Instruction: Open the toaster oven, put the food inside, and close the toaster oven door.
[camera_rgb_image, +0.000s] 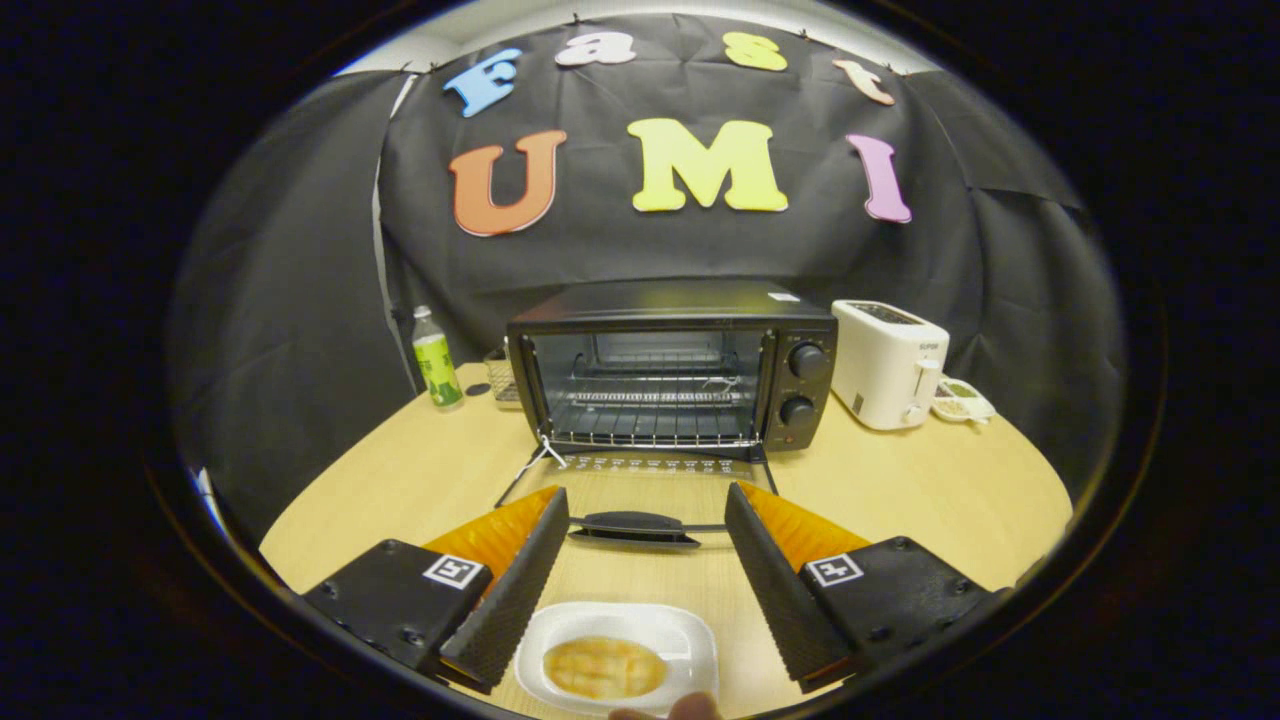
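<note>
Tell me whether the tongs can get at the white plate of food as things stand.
Probably yes. The tongs stand open, and the white rectangular plate holding golden-brown food lies on the wooden table between their fingers, nothing covering it. A fingertip touches its near rim.

A light wooden bench (900, 490) carries a black toaster oven (672, 365) with its door (640, 490) folded down flat. A white toaster (888, 363) stands just beside it, a green-labelled bottle (436, 360) on the other side. Nearest, a white dish (620, 655) of food (604, 668) sits between the wide-apart jaws.
</note>
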